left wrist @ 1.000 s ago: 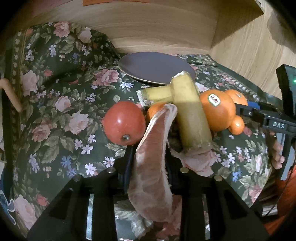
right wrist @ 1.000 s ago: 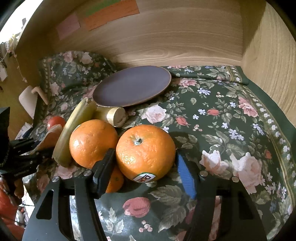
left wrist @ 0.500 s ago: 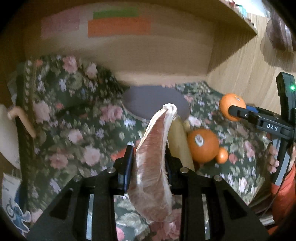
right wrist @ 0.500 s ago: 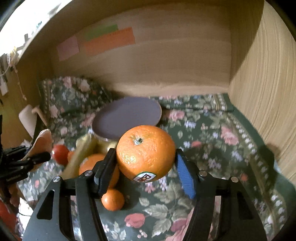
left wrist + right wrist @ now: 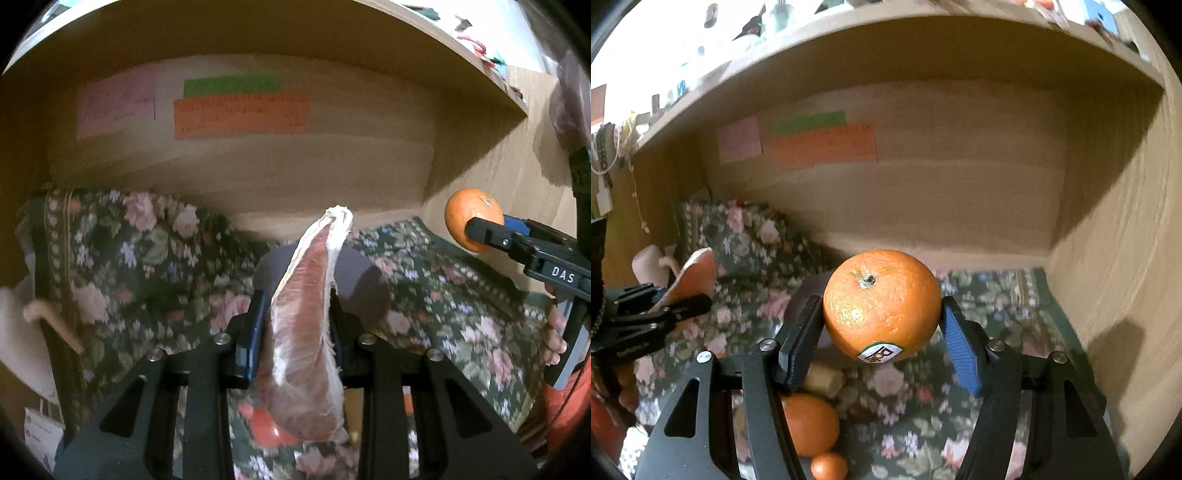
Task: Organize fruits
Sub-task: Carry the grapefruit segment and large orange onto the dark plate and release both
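My left gripper (image 5: 295, 325) is shut on a pink pomelo segment (image 5: 306, 332) and holds it upright, high above the floral cloth (image 5: 147, 266). My right gripper (image 5: 881, 325) is shut on a large orange (image 5: 882, 306) with a sticker, also lifted; this orange shows at the right of the left wrist view (image 5: 472, 223). A dark round plate (image 5: 365, 280) lies behind the segment, mostly hidden. Below remain a red tomato (image 5: 264, 424), another orange (image 5: 810, 424), a small mandarin (image 5: 829, 466) and a yellow-green cane piece (image 5: 823, 380).
Wooden back wall (image 5: 923, 192) with pink, green and orange notes (image 5: 823, 146); a wooden side wall (image 5: 1126, 277) on the right; a shelf overhead. A beige hooked object (image 5: 51, 321) lies at the cloth's left edge.
Both grippers have risen well above the cloth with their fruit. The fruit pile dropped to the bottom of both views and the back wall now fills them.
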`<action>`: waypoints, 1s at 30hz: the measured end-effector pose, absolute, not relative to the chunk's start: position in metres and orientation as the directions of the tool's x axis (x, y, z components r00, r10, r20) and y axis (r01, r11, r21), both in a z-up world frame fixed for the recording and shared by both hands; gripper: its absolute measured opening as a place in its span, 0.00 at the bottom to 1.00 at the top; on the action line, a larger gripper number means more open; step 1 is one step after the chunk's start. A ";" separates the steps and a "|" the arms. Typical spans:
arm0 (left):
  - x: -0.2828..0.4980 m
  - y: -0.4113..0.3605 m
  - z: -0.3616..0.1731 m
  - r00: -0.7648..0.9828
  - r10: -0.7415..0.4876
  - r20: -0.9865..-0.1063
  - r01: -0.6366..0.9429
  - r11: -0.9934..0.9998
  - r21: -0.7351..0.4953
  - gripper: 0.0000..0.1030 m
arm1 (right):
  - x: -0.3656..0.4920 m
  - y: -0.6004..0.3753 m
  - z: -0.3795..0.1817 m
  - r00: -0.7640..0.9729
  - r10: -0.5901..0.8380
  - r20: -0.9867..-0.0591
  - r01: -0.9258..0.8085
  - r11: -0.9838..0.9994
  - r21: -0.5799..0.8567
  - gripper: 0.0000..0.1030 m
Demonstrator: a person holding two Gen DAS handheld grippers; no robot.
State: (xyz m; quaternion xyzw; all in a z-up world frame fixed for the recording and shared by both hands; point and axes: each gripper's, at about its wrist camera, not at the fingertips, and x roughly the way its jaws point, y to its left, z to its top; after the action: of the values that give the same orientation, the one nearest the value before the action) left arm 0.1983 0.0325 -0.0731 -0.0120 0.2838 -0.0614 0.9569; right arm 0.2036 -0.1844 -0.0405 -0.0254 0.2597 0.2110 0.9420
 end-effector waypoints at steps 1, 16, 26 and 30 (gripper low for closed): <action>0.203 0.034 -0.071 0.833 -0.124 -0.539 0.109 0.992 -0.060 0.29 | 0.207 -0.183 -0.038 0.780 0.385 -0.493 -0.411 0.910 0.060 0.58; 0.287 0.047 -0.073 0.795 -0.125 -0.593 0.104 0.992 -0.070 0.29 | 0.289 -0.154 -0.058 0.742 0.358 -0.567 -0.406 0.913 0.045 0.58; 0.345 0.049 -0.097 0.732 -0.133 -0.668 0.116 0.991 -0.070 0.29 | 0.333 -0.143 -0.088 0.680 0.319 -0.660 -0.398 0.917 0.033 0.58; 0.367 0.045 -0.113 0.689 -0.141 -0.711 0.141 0.988 -0.060 0.29 | 0.346 -0.138 -0.099 0.651 0.305 -0.695 -0.401 0.916 0.027 0.58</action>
State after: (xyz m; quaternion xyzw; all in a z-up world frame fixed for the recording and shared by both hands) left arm 0.3671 0.0454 -0.1126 -0.0005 0.3869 -0.0767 0.9189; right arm 0.3458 -0.1376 -0.0987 -0.0646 0.3693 0.1947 0.9064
